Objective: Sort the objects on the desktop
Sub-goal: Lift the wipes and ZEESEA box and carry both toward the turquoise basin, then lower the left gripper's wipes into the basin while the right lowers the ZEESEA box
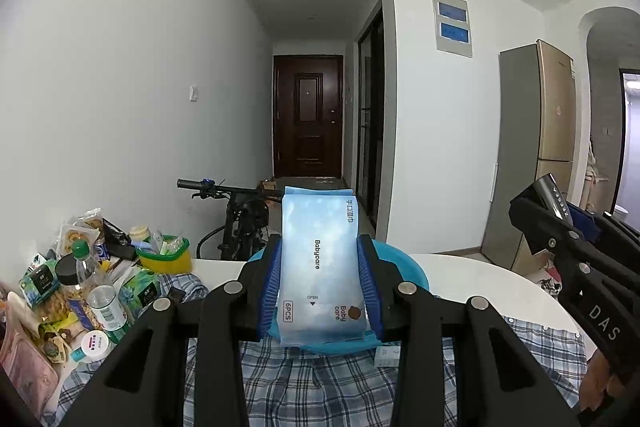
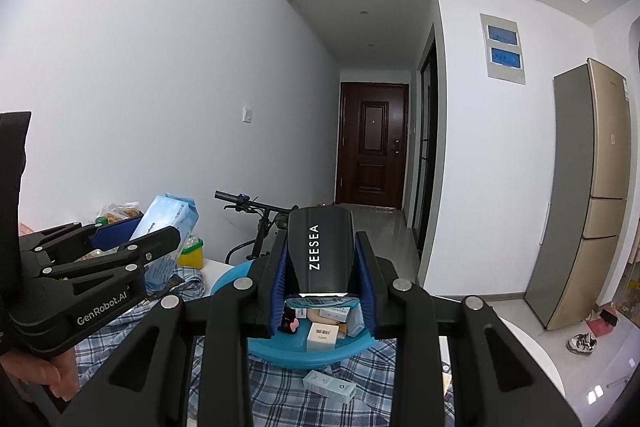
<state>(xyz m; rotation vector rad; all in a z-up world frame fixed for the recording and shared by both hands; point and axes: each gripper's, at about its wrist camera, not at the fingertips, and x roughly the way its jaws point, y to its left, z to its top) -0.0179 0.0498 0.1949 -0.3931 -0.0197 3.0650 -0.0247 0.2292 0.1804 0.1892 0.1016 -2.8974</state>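
Note:
My left gripper (image 1: 320,267) is shut on a light blue Babycare wipes pack (image 1: 320,259), held upright above a blue plastic basin (image 1: 412,273). My right gripper (image 2: 322,267) is shut on a black ZEESEA box (image 2: 320,251), held above the same basin (image 2: 280,345), which holds several small boxes and cosmetics. In the right wrist view the left gripper (image 2: 132,247) with the wipes pack (image 2: 170,217) shows at the left. In the left wrist view the right gripper (image 1: 560,223) with the black box (image 1: 554,197) shows at the right.
A checked cloth (image 1: 312,383) covers the white table (image 1: 480,279). A pile of snacks, bottles and packets (image 1: 80,283) and a yellow-green tub (image 1: 166,255) lie at the left. A small pale box (image 2: 328,385) lies on the cloth before the basin. A bicycle (image 1: 240,215) stands behind.

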